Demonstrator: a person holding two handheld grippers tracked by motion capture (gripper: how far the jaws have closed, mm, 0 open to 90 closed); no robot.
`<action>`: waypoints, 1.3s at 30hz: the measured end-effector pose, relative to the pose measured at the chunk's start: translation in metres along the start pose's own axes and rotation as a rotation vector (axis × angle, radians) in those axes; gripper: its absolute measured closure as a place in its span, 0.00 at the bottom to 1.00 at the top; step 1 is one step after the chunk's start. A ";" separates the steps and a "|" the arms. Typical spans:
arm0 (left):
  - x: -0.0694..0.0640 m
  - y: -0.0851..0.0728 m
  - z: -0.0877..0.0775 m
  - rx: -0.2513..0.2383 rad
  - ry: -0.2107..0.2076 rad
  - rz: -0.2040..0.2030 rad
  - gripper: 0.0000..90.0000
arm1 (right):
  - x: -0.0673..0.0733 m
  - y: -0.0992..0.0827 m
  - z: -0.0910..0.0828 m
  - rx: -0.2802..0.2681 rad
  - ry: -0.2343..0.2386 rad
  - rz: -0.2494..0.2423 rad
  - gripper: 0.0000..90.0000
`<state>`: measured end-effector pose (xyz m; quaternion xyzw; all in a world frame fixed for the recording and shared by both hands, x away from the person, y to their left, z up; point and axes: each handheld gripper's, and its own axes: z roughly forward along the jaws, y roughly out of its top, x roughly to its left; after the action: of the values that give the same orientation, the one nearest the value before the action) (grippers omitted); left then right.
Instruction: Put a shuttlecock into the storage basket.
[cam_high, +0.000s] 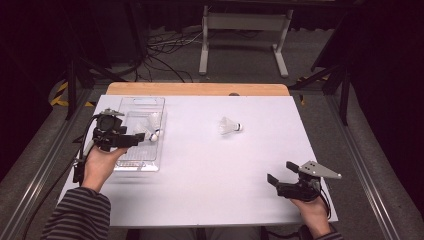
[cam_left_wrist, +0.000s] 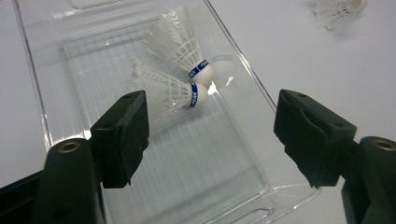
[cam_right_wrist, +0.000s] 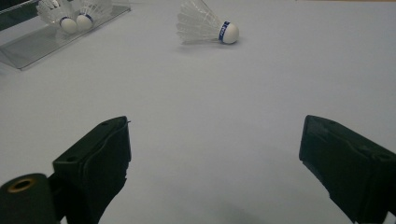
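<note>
Starting at the left, the clear plastic tray (cam_high: 150, 162) sits on the white table (cam_high: 210, 195) with two shuttlecocks (cam_left_wrist: 184, 77) lying in it side by side, cork ends touching or nearly so, feathers fanned toward the tray's far end. The left gripper (cam_high: 142, 138) hovers just over the tray, jaws spread wide with nothing between them. The person's left hand (cam_high: 100, 162) holds it from underneath, forearm in a striped sleeve (cam_high: 77, 215) coming up from the bottom edge, jaws pointing across the table toward the right.

Out in the middle lies the third shuttlecock (cam_high: 229, 126), on its side with its blue-banded cork pointing right, well apart from the tray and from both grippers. Probably super light, with a thin skirt that will likely crush if squeezed, so the firm rounded cork is the safer place to pinch. It also looks ready to roll or skid on that smooth surface.

Over at the right, the right gripper (cam_high: 278, 172) rests low near the table's front edge, jaws wide and empty, aimed up toward that loose shuttlecock.
</note>
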<state>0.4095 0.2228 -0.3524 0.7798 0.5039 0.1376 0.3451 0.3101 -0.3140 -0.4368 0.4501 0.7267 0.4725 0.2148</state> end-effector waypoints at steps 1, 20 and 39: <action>-0.001 -0.001 -0.001 -0.002 0.002 0.006 0.30 | 0.000 0.000 0.000 0.001 -0.001 0.002 0.11; -0.003 -0.019 -0.013 -0.049 -0.039 0.019 0.30 | 0.000 0.000 0.000 0.003 -0.002 0.006 0.11; -0.007 -0.036 -0.018 -0.090 -0.041 0.027 0.30 | 0.000 0.000 0.000 0.000 -0.001 0.005 0.11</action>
<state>0.3710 0.2333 -0.3630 0.7730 0.4794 0.1490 0.3879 0.3098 -0.3141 -0.4367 0.4522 0.7255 0.4727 0.2138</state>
